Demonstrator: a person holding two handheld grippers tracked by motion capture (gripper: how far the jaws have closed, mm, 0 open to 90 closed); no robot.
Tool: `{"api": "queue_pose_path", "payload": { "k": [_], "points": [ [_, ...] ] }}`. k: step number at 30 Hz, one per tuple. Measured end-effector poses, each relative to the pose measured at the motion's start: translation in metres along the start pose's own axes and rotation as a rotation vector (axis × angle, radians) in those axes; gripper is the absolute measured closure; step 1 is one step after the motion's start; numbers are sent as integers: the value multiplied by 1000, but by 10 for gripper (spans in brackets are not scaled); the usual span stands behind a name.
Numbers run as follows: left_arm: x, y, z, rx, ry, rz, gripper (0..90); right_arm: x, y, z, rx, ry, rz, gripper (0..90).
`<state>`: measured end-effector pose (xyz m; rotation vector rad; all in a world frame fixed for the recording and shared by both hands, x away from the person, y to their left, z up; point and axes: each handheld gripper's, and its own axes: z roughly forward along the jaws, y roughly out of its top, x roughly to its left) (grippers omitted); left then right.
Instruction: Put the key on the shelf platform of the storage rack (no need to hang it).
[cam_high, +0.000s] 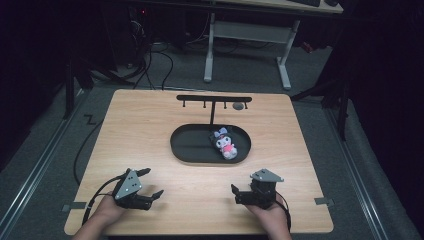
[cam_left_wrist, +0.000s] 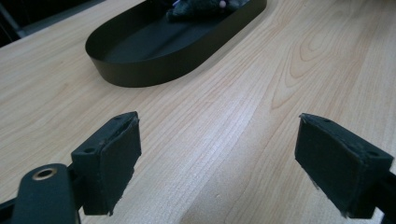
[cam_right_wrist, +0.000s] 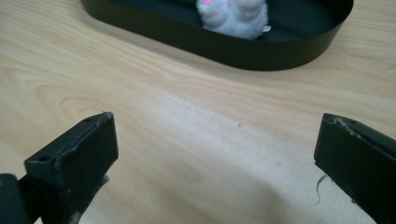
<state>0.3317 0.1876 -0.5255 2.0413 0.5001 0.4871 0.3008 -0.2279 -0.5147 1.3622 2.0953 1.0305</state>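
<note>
- While both of my hands rest low on the counter (cam_high: 150, 130) near the bottom of the high view, the left gripper (cam_high: 154, 183) sits at lower left with its jaws spread wide and nothing between them, angled toward the right of the frame.
- My left hand (cam_high: 107, 207) comes in from the bottom edge, with the cable trailing off to the left.
- At lower right, the right gripper (cam_high: 234, 192) has its grey plate on top; its own view shows the jaws wide apart over bare wood, holding nothing.
- My right hand (cam_high: 270, 212) wraps it from below.
- A black oval tray (cam_high: 190, 145) lies in the middle of the counter, well apart from both grippers.
- A small plush toy (cam_high: 225, 142) with a dark head, white body and pink patch lies inside the tray toward its right end.
- From the tray's far side a black stand (cam_high: 214, 100) rises, with a crossbar carrying small hooks.
- Between each gripper and the tray I see open wood grain.
- At the top of the high view, a white-legged desk (cam_high: 247, 35) stands on the grey floor.
</note>
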Motion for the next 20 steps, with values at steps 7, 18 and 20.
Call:
{"api": "queue_pose_path", "payload": {
  "k": [7, 18, 20],
  "points": [
    [0, 1, 1, 8, 3, 4, 154, -2, -10, -15, -47, -10, 1, 10],
    [-2, 0, 0, 2, 0, 17, 154, 2, -10, -4, -14, 16, -24, 9],
    [-1, 0, 0, 2, 0, 15, 153, 4, -9, -3, -13, 15, -34, 8]
  ]
}}
